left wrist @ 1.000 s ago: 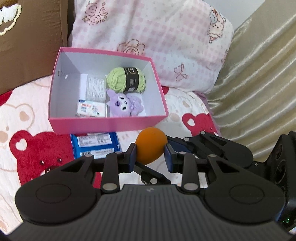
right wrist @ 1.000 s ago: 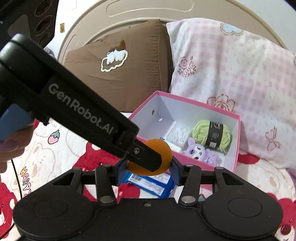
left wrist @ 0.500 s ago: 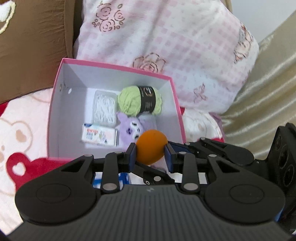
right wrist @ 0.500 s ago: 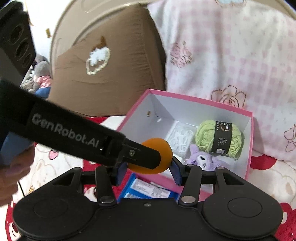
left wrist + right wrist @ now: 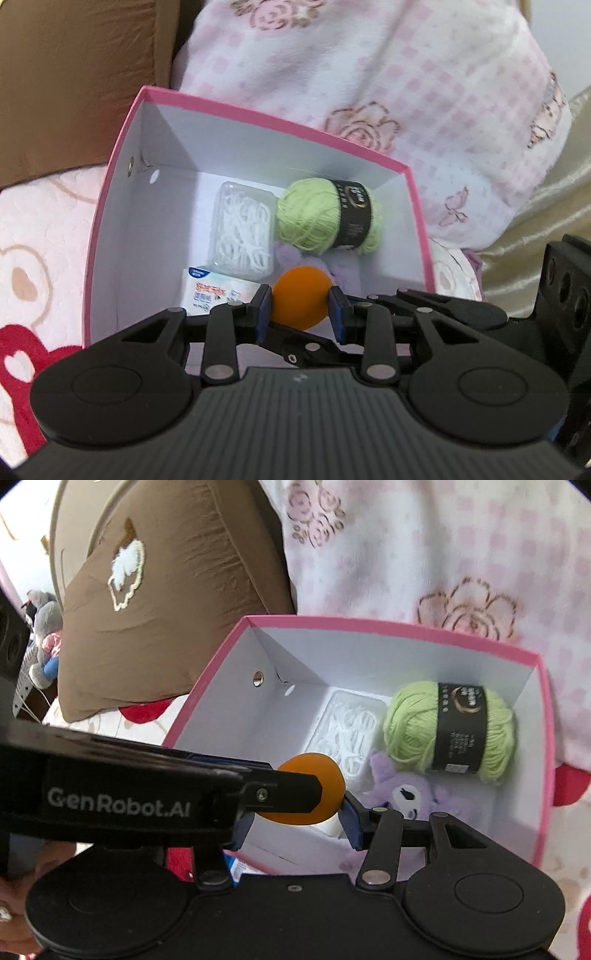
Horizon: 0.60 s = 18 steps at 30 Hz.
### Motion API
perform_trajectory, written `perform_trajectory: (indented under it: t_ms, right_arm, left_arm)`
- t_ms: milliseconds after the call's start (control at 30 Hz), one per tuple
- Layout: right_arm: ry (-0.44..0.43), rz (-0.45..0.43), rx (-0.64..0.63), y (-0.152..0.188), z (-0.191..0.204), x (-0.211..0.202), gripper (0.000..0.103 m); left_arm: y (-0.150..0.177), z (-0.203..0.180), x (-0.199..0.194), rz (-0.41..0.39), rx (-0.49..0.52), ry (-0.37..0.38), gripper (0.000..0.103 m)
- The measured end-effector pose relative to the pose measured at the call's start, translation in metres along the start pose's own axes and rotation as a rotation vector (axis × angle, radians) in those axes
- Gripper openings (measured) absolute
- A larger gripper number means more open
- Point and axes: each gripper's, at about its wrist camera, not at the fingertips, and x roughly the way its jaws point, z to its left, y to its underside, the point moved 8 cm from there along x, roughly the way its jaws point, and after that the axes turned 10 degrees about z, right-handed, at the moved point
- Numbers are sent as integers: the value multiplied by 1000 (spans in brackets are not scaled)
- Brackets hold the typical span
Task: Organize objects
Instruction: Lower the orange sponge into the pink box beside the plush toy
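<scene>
Both grippers grip one orange ball (image 5: 299, 295) above the front part of the open pink box (image 5: 258, 122). My left gripper (image 5: 300, 310) is shut on it, a blue pad on each side. Seen from the right wrist, the right gripper (image 5: 293, 823) is shut on the same ball (image 5: 325, 775), and a left finger (image 5: 288, 794) crosses in front and hides its left pad. The box (image 5: 369, 626) holds green yarn (image 5: 325, 221), a purple plush (image 5: 402, 794), a clear case of white picks (image 5: 242, 232) and a small white packet (image 5: 214, 291).
The box sits on a bear-print blanket (image 5: 44, 229). A brown pillow (image 5: 166, 609) and a pink floral pillow (image 5: 406, 92) lean close behind it. A blue packet (image 5: 240, 867) lies on the blanket at the box's near wall. A hand (image 5: 14, 897) holds the left gripper.
Both grippers have carried the orange ball forward and down, from in front of the box to above its inside. The box now fills more of both views. The grip looks unchanged.
</scene>
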Motion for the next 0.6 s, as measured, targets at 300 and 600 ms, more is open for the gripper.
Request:
perform_trajectory:
  t_ms: [300,600]
  right_arm:
    - [118,37,12,-6,-12,34,56]
    - [119,25,15,-11,-24,40,51]
  left_arm:
    - [-15,14,36,18,-46,65,31]
    - [-18,31,44,-4,-101,54,31]
